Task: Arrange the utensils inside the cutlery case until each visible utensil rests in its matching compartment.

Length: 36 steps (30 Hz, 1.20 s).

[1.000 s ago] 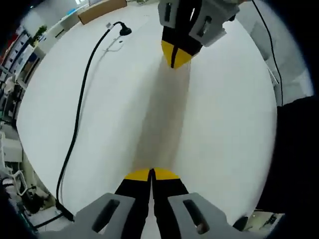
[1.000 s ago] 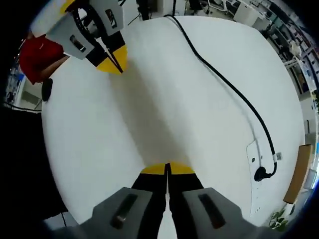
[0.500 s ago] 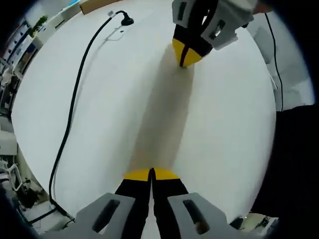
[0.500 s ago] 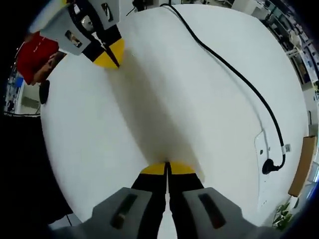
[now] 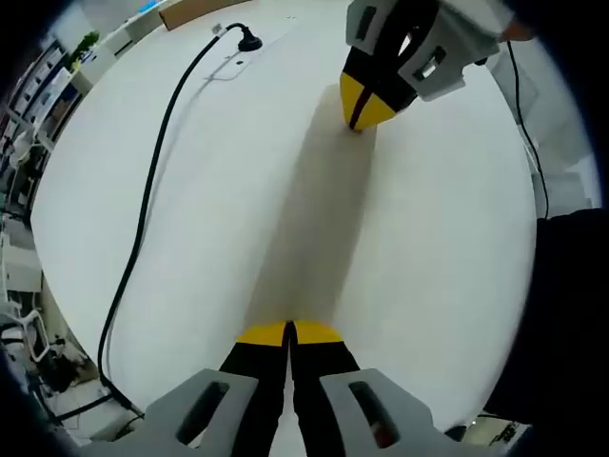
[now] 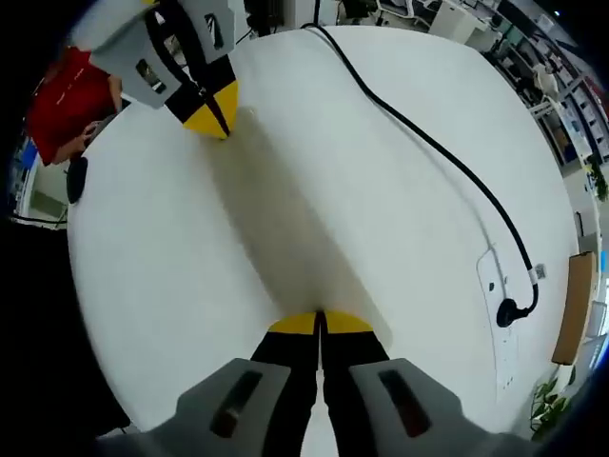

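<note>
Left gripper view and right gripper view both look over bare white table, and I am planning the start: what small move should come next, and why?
Probably lift and turn one gripper to look for the case: left gripper and right gripper are shut, empty, facing each other over the white table, with a black cable alongside.

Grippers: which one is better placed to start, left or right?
Neither, really. The left gripper and right gripper are both shut and empty, facing each other over the white table. I can see a black cable, but no utensils or case to reach for.
</note>
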{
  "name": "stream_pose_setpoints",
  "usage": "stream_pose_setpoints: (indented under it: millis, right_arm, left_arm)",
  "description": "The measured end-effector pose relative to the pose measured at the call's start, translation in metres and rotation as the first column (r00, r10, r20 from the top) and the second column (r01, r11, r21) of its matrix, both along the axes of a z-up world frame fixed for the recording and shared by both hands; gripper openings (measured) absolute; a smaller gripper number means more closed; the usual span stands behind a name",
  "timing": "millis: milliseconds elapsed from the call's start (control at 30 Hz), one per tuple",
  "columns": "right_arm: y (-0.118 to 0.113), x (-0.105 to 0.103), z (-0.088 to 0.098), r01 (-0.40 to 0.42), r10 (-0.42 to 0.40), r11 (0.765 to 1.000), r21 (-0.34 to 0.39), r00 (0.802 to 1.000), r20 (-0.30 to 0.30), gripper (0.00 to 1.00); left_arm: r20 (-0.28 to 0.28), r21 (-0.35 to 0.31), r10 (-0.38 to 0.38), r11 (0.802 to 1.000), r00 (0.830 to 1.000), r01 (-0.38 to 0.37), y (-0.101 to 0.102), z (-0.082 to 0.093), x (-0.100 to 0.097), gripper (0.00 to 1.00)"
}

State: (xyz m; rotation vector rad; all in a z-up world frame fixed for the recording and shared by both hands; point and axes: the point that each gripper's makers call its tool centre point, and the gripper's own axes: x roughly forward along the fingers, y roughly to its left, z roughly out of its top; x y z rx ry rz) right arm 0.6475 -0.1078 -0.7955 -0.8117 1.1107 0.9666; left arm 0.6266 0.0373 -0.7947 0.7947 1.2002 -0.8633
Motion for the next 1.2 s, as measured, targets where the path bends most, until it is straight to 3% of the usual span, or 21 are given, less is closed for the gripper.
stream_pose_setpoints:
  millis: [33, 67, 133, 167, 200, 267, 300, 333, 400, 433, 467, 567, 600, 667, 933, 1067, 1200]
  right_arm:
    - [0.000, 0.000, 0.001, -0.005, 0.005, 1.000, 0.005, 1.000, 0.005, 0.00]
    - [0.002, 0.001, 0.001, -0.050, 0.049, 0.998, 0.038, 0.999, 0.020, 0.00]
    - [0.001, 0.001, 0.003, -0.049, 0.048, 0.991, 0.123, 0.999, 0.010, 0.00]
    - [-0.002, 0.002, 0.005, 0.032, -0.031, 0.988, 0.152, 0.999, -0.008, 0.00]
    - [-0.002, 0.002, 0.009, 0.033, -0.031, 0.984, 0.178, 0.999, -0.017, 0.00]
    - [0.002, 0.015, 0.026, 0.000, -0.016, 0.964, 0.266, 0.998, 0.057, 0.00]
    - [0.000, 0.016, 0.032, -0.034, 0.015, 0.962, 0.270, 0.997, 0.073, 0.00]
    - [-0.003, 0.015, 0.036, -0.077, 0.059, 0.961, 0.265, 0.995, 0.075, 0.04]
    - [-0.004, 0.017, 0.041, -0.147, 0.121, 0.954, 0.260, 0.986, 0.114, 0.24]
    - [-0.001, 0.016, 0.041, -0.232, 0.198, 0.937, 0.260, 0.969, 0.149, 0.31]
    - [-0.003, 0.013, 0.039, -0.267, 0.237, 0.930, 0.251, 0.961, 0.144, 0.36]
    - [-0.010, 0.010, 0.026, -0.329, 0.313, 0.928, 0.178, 0.943, 0.108, 0.43]
    - [-0.011, 0.009, 0.022, -0.375, 0.361, 0.914, 0.153, 0.926, 0.113, 0.45]
    - [-0.007, 0.009, 0.018, -0.367, 0.354, 0.916, 0.160, 0.929, 0.104, 0.46]
    - [0.001, 0.006, -0.001, -0.416, 0.410, 0.893, 0.170, 0.909, 0.072, 0.46]
    - [0.002, 0.003, -0.009, -0.444, 0.441, 0.882, 0.155, 0.896, 0.059, 0.45]
    - [0.000, 0.008, -0.011, -0.463, 0.457, 0.877, 0.130, 0.887, 0.075, 0.36]
  left_arm:
    - [0.009, 0.000, -0.004, 1.000, 1.000, 0.004, 0.000, 0.001, 0.000, 0.00]
    - [0.033, -0.009, -0.008, 1.000, 0.999, 0.008, 0.000, 0.002, 0.000, 0.00]
    - [0.084, -0.061, -0.045, 0.997, 0.995, 0.050, -0.001, 0.003, 0.002, 0.00]
    - [0.100, -0.097, -0.016, 0.995, 0.995, 0.026, -0.001, 0.004, 0.002, 0.01]
    - [0.100, -0.141, 0.051, 0.989, 0.994, -0.037, 0.001, 0.004, 0.002, 0.02]
    - [0.125, -0.172, 0.105, 0.982, 0.987, -0.083, 0.009, 0.010, 0.005, 0.15]
    - [0.158, -0.197, 0.084, 0.979, 0.984, -0.052, 0.009, 0.016, 0.007, 0.16]
    - [0.191, -0.220, 0.051, 0.976, 0.980, -0.008, 0.009, 0.023, 0.007, 0.16]
    - [0.202, -0.230, 0.051, 0.973, 0.978, -0.003, 0.013, 0.028, 0.005, 0.22]
    - [0.205, -0.242, 0.023, 0.970, 0.978, 0.028, 0.011, 0.029, 0.002, 0.27]
    - [0.216, -0.243, -0.011, 0.968, 0.976, 0.065, 0.010, 0.029, 0.000, 0.34]
    - [0.240, -0.204, -0.107, 0.966, 0.965, 0.158, 0.008, 0.020, -0.003, 0.53]
    - [0.231, -0.202, -0.119, 0.965, 0.966, 0.167, 0.007, 0.017, -0.004, 0.55]
    - [0.185, -0.214, -0.127, 0.963, 0.974, 0.166, 0.003, 0.010, -0.007, 0.53]
    - [0.140, -0.244, -0.117, 0.958, 0.983, 0.148, -0.011, -0.007, 0.006, 0.55]
    - [0.138, -0.226, -0.157, 0.956, 0.978, 0.186, -0.015, -0.018, 0.005, 0.52]
    - [0.148, -0.215, -0.164, 0.957, 0.975, 0.194, -0.010, -0.023, 0.010, 0.45]
